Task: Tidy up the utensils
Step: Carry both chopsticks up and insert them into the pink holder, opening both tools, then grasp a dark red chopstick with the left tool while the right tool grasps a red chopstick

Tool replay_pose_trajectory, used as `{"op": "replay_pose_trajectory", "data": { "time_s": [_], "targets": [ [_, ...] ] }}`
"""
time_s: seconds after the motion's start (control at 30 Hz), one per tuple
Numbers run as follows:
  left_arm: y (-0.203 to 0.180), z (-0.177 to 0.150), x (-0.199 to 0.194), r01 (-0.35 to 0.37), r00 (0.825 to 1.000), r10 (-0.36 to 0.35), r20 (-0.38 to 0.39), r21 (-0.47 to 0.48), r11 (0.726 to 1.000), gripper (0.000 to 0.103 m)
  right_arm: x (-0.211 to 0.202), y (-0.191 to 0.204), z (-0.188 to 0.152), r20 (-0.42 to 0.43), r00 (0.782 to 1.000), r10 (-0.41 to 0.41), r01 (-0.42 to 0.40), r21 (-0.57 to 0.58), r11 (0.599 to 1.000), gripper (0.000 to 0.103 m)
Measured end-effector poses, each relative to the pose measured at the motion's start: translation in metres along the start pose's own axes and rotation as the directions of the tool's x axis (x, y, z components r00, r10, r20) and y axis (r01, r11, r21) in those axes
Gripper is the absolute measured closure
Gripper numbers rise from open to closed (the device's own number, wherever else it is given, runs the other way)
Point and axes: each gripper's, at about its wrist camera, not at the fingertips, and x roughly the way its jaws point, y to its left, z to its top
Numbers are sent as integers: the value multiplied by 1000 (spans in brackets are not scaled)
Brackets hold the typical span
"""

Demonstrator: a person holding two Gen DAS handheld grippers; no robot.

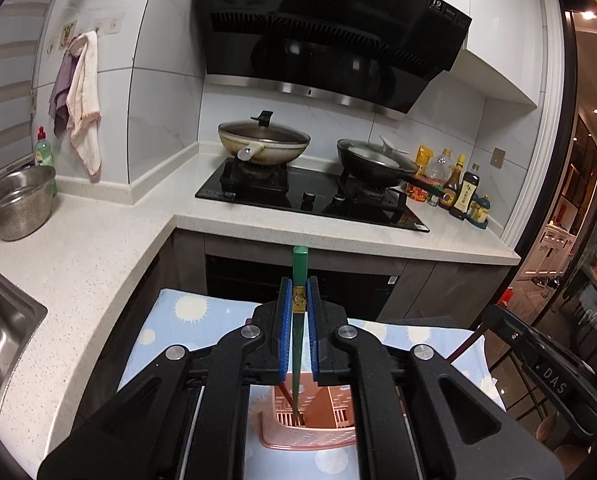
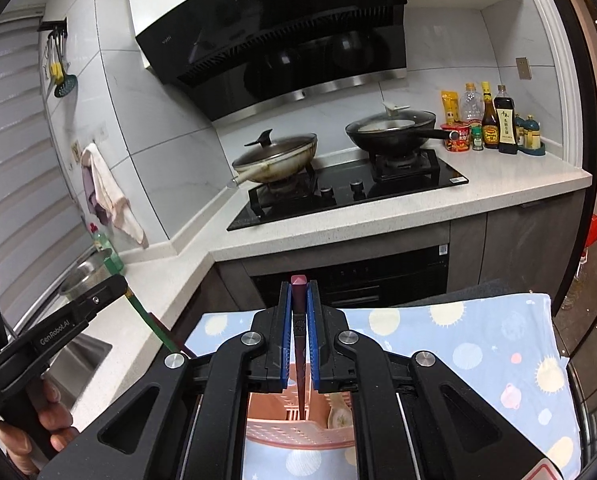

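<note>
While each gripper's jaws clamp one upright chopstick, the green chopstick (image 1: 299, 320) in the left gripper (image 1: 298, 292) and the maroon chopstick (image 2: 299, 320) in the right gripper (image 2: 298, 296) point tips-down into the pink basket (image 1: 306, 438) directly beneath; neither is released.

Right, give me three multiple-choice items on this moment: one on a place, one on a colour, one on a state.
1. Where do the two held chopsticks point?
A. Into the pink utensil basket
B. Into the steel colander
C. Into the black pan

2. What colour is the chopstick in the left claw?
A. Yellow
B. Green
C. White

3. What is the right claw's state?
A. Wide open
B. Out of view
C. Shut on a chopstick

Answers:
1 A: both tips reach down into the pink utensil basket on the patterned cloth.
2 B: the left claw grips a green chopstick.
3 C: the right claw clamps the dark maroon chopstick.
</note>
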Motion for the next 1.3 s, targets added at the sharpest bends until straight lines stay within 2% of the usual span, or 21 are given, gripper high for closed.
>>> {"op": "replay_pose_trajectory", "data": {
  "time_s": [0.03, 0.07, 0.1, 0.17, 0.43, 0.7, 0.8, 1.07, 1.3],
  "targets": [
    [2, -1, 1, -5, 1000, 5, -1, -7, 1000, 95, 0, -1, -2, 1, 1000, -8, 8, 1, 1000, 89],
    [3, -2, 1, -11, 1000, 11, -3, -11, 1000, 89, 0, 0, -2, 6, 1000, -17, 17, 0, 1000, 83],
    [4, -2, 1, -17, 1000, 17, -4, -16, 1000, 74, -2, 0, -3, 12, 1000, -22, 22, 0, 1000, 78],
    [7, -4, -2, -39, 999, 39, 5, -26, 999, 58, -6, 0, -3, 24, 999, -29, 29, 1, 1000, 69],
    [8, -12, -19, -67, 998, 67, 3, -4, 998, 56, -31, 3, -7, 40, 999, -30, 31, -28, 999, 66],
    [1, -25, -51, -93, 996, 93, -1, 23, 995, 56, -68, 15, -27, 32, 999, -31, 33, -80, 996, 62],
    [-4, -36, -65, -113, 993, 114, -13, 49, 992, 56, -84, 17, -41, 19, 999, -32, 33, -91, 995, 62],
    [-10, -73, -100, -112, 991, 116, -68, 61, 992, 56, -129, 19, -87, -32, 999, -32, 29, -95, 995, 62],
    [-11, -118, -125, -112, 984, 121, -133, 72, 991, 56, -162, 16, -138, -90, 994, -67, 56, -119, 991, 62]
  ]
}}
